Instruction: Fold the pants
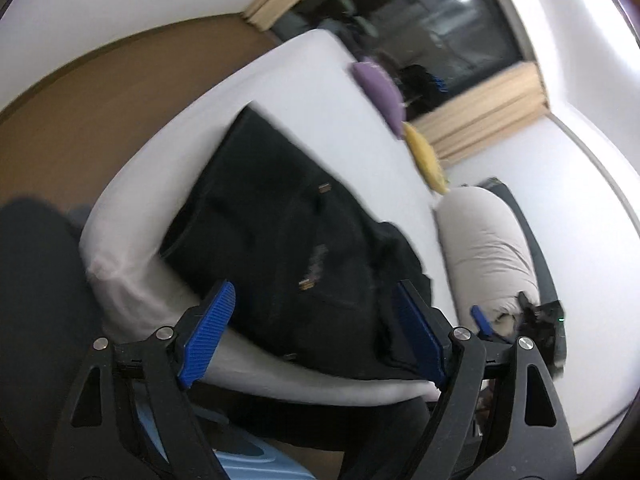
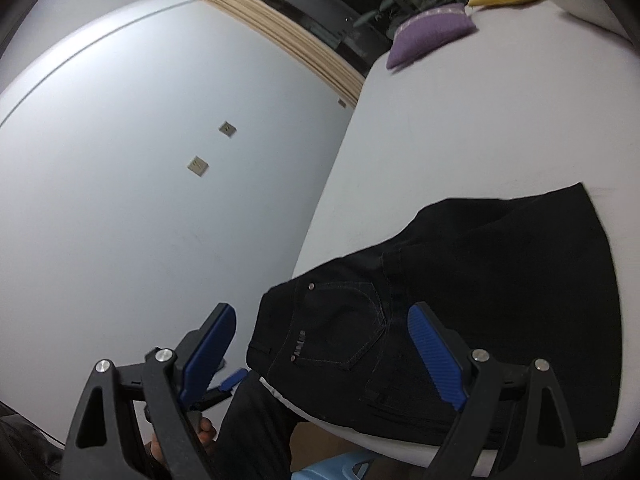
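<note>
Black pants point(image 1: 288, 232) lie folded on a white mattress point(image 1: 304, 80), near its front edge. In the right wrist view the pants point(image 2: 480, 296) show a back pocket and waistband close to the mattress point(image 2: 460, 128) edge. My left gripper point(image 1: 316, 304) is open and empty, hovering just above the near end of the pants. My right gripper point(image 2: 320, 324) is open and empty, over the pocket area. The other gripper's blue tip point(image 1: 480, 320) shows at the right in the left wrist view.
A purple cushion point(image 1: 380, 88) and a yellow cushion point(image 1: 426, 160) lie at the far end of the mattress by a dark window point(image 1: 420, 20). A rolled grey duvet point(image 1: 488, 248) lies beside the pants. A white wall point(image 2: 140, 180) stands left of the mattress.
</note>
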`<state>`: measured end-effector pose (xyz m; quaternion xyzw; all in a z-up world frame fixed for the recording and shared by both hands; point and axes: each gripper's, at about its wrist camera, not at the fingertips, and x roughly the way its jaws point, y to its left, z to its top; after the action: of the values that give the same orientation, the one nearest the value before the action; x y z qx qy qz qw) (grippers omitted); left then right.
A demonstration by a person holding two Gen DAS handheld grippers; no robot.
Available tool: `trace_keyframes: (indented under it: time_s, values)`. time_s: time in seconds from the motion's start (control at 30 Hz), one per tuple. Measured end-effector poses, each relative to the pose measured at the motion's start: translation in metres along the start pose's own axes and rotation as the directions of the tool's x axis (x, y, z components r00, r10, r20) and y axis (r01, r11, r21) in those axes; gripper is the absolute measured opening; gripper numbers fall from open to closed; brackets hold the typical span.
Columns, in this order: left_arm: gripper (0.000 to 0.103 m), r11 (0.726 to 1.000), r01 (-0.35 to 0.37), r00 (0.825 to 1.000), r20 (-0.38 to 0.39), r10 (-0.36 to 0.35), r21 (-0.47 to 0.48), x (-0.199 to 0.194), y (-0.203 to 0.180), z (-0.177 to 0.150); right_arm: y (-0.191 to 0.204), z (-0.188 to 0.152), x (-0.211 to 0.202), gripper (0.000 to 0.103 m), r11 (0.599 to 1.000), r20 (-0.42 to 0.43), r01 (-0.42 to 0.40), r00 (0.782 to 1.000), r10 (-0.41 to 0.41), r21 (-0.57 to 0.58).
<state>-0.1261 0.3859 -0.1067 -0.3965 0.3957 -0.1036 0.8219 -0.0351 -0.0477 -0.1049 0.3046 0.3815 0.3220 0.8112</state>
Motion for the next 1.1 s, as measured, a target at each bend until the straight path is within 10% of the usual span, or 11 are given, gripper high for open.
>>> trace_keyframes:
  time_s: [0.53, 1.1]
  values:
    - [0.089, 0.986, -0.083, 0.995, 0.041, 0.090, -0.144, 0.031, 0.044, 0.001, 0.053, 0.006, 0.093, 0.090, 0.995, -0.162, -0.099, 0.982, 0.093, -0.029]
    - [0.094, 0.986, -0.141, 0.988, 0.053, 0.146, -0.091, 0.059, 0.032, -0.007, 0.044, -0.005, 0.070, 0.088, 0.998, -0.188, -0.040, 0.982, 0.030, -0.049]
